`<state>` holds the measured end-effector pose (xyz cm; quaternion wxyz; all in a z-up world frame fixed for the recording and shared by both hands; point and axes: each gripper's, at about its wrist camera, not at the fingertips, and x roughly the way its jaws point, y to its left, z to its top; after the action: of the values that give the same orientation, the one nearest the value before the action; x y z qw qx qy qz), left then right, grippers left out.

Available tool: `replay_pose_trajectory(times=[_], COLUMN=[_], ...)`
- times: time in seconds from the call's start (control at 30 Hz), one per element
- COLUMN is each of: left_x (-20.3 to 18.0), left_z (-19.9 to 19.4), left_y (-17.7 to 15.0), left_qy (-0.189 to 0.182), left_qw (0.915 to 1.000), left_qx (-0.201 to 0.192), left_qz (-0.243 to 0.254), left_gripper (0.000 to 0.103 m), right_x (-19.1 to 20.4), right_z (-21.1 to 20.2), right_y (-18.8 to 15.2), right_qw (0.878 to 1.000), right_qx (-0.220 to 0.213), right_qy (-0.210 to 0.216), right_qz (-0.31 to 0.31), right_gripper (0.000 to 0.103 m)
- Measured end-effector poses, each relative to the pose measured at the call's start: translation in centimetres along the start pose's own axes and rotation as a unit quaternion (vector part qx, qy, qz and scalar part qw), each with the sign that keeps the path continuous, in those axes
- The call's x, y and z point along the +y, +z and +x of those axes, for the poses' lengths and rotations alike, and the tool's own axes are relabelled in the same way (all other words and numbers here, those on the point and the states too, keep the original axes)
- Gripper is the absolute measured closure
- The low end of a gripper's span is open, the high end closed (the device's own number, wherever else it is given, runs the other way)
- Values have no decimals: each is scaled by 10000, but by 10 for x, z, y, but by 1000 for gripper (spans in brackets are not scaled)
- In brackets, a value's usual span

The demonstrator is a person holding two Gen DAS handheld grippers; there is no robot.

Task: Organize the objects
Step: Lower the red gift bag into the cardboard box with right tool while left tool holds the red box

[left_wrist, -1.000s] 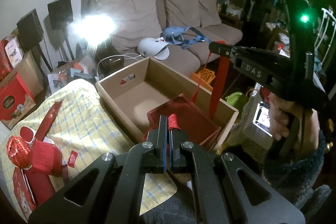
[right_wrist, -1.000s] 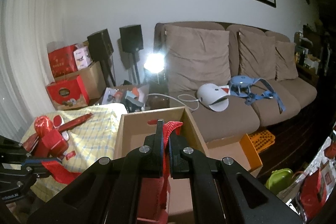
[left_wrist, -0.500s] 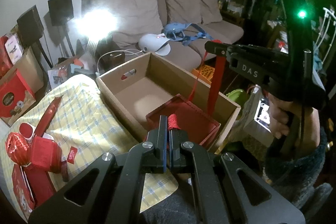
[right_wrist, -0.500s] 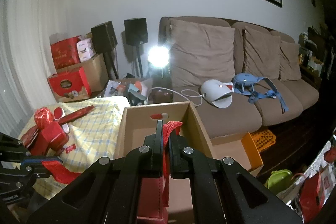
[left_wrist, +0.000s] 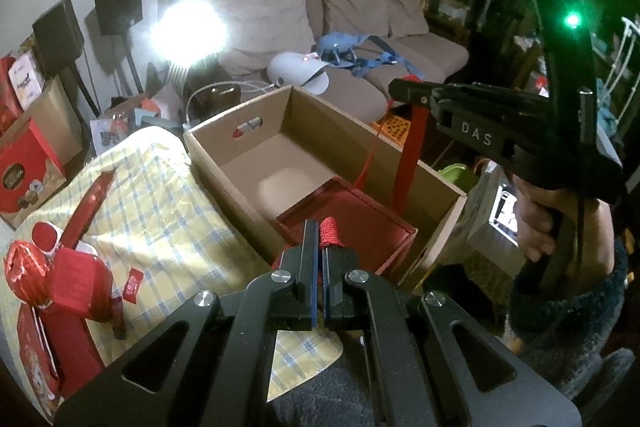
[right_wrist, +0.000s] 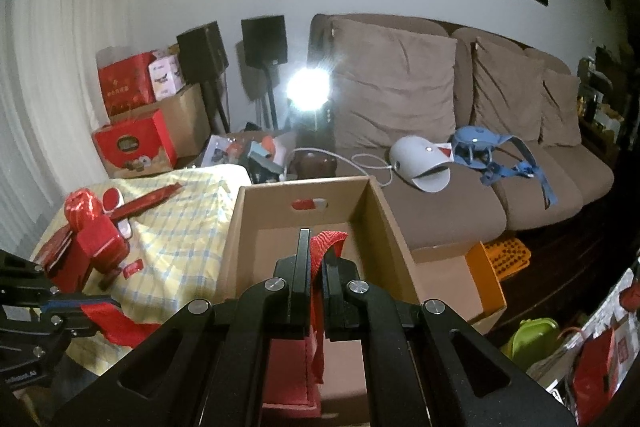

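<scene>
The brown sofa (right_wrist: 460,155) stands along the far wall; the cardboard box (left_wrist: 444,215) sits at the right edge of the checked cloth (left_wrist: 160,211); the red gift box (left_wrist: 360,227) hangs in its near end; the left gripper (left_wrist: 320,233) is clamped on its red cord handle (left_wrist: 330,231); the right gripper (right_wrist: 318,247) is clamped on its red strap handle (right_wrist: 328,241).
</scene>
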<state>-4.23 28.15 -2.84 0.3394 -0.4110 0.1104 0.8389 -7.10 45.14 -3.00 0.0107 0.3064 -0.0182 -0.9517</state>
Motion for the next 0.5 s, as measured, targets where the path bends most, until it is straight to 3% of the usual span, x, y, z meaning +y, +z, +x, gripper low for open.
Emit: replay_pose_trajectory(times=[0.5], left_x=[4], left_z=[10], left_y=[-10], left_qy=[-46], left_qw=[9999], left_qx=[125], left_qz=[-48], left_gripper=[102], right_x=[4], right_z=[18], right_y=[-6], right_qw=[9992], right_qx=[338], right_qy=[136], right_qz=[-145], right_gripper=[100])
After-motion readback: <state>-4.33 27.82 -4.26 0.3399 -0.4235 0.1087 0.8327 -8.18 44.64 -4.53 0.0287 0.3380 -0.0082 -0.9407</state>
